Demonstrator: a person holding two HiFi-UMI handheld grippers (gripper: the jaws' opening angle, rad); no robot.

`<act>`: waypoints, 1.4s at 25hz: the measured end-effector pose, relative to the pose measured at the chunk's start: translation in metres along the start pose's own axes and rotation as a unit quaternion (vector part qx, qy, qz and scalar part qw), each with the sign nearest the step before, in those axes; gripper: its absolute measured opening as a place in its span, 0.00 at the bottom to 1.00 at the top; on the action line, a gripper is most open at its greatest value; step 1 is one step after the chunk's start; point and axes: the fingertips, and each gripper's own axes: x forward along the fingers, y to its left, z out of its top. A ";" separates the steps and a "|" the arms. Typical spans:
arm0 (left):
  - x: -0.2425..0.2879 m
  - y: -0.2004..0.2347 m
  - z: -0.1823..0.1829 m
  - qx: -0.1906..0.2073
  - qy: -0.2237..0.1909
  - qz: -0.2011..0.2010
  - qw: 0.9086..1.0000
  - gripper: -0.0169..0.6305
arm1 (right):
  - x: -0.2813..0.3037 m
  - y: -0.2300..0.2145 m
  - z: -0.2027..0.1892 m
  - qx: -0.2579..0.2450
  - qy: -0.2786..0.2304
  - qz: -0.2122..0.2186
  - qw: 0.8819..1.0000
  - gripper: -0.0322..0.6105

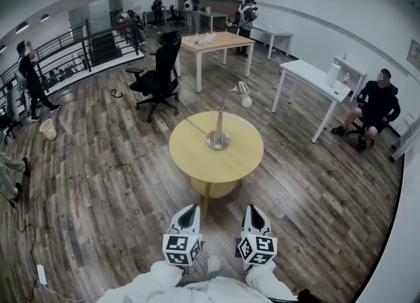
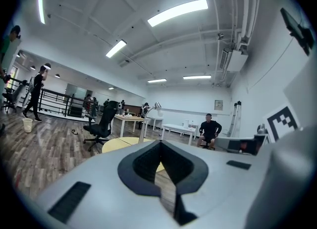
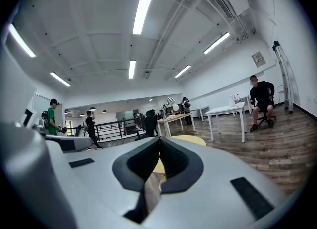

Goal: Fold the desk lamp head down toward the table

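Desk lamp [image 1: 218, 124], where is it from your tools?

Straight ahead of both, and well apart from them. It stands upright near the middle of the round yellow worktop [image 1: 190, 164]. Its head [image 1: 243, 89] is raised at the far end of the neck, beyond the base [image 1: 218, 141]. I hold the left tool [image 1: 188, 211] and the right tool [image 1: 253, 208] side by side, pointing at it, short of the worktop's near edge.

Jaws?

Both pairs are closed, with nothing between them.

So what worries you?

Reach, first. The head is the part farthest from my tools, so I would have to lean in over the worktop. A closed tool coming in that way could knock the thin neck and tip the whole lamp. I judge the base small for the height. If I press the head down with one tool and don't steady the base with the other, the lamp may slide or topple rather than fold.

Anything else?

A thin line [image 1: 195, 126] runs across the worktop to the left of the base. I take it for the cord but can't be sure. Snagging it would drag the lamp. And I need a tool opened before it meets the head, or I'll only shove it.
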 end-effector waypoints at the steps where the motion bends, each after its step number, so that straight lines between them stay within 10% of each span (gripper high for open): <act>1: 0.011 -0.001 0.004 0.001 -0.002 -0.001 1.000 0.03 | 0.010 -0.004 0.004 -0.001 -0.001 0.002 1.000 0.07; 35: 0.281 0.078 0.031 -0.016 0.015 0.024 0.999 0.03 | 0.278 -0.084 0.024 -0.003 0.026 0.027 0.999 0.07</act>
